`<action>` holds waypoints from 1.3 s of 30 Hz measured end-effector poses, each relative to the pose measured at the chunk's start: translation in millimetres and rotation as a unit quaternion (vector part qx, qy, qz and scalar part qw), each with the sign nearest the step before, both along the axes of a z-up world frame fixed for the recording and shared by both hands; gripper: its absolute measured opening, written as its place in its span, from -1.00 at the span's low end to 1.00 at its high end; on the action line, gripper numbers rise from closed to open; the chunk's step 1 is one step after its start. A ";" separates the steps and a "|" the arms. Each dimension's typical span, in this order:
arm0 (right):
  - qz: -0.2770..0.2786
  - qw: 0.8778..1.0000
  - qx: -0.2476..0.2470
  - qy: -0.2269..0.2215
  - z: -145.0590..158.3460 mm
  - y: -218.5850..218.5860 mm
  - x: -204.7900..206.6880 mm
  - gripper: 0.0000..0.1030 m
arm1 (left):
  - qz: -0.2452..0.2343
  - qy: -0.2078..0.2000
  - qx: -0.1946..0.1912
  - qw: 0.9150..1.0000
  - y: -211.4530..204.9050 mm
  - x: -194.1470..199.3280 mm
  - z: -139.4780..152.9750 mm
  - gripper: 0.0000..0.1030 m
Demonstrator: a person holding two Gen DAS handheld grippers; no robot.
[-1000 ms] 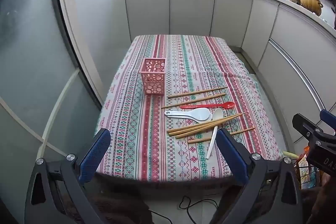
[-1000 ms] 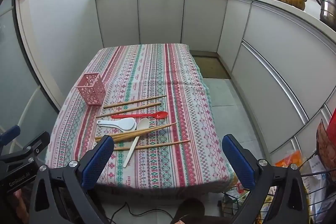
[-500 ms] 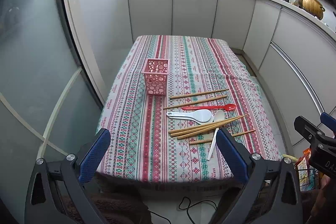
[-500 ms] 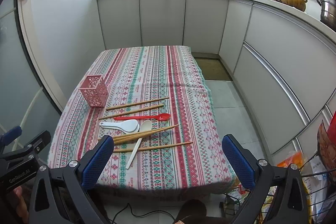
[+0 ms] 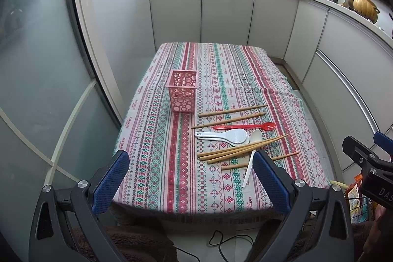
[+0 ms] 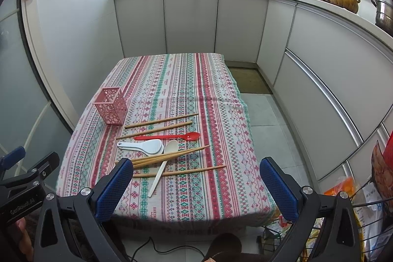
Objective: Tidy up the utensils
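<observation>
**Wooden chopsticks and plastic spoons loose beside an empty-looking holder**

Wooden chopsticks (image 5: 232, 111) are laid flat on the tabletop (image 5: 221, 70) near its front edge, mixed with a red spoon (image 5: 244, 126), a white rice paddle (image 5: 227, 136) and a cream spoon (image 5: 251, 156). All are judged light and stiff; the plastic is likely slippery, and the thin sticks may roll. A hold near mid-handle is suggested. Three chopsticks are crossed over the cream spoon's handle, so they would probably have to be lifted first. A pink perforated holder (image 5: 183, 95) stands upright just left of the pile; being light, it could tip when loaded. The left gripper (image 5: 190, 178) and right gripper (image 6: 196, 184) are held wide apart and empty, short of the tabletop's near edge. Cabinets (image 6: 191, 21) and a sink counter lie well behind.
</observation>
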State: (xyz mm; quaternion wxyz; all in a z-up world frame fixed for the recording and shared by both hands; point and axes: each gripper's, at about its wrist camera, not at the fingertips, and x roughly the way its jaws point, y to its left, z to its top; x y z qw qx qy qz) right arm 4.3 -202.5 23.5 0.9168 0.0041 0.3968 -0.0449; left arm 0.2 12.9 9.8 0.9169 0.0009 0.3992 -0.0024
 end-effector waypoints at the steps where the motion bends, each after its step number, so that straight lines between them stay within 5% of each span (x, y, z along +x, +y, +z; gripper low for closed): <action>1: 0.000 1.000 0.000 0.000 0.0 0.1 -0.1 1.00 | 0.000 0.000 0.000 1.000 0.3 0.0 0.2 0.97; 39: -0.002 1.000 0.004 -0.003 3.6 1.9 0.1 1.00 | 0.003 -0.003 0.003 1.000 4.3 0.1 1.9 0.97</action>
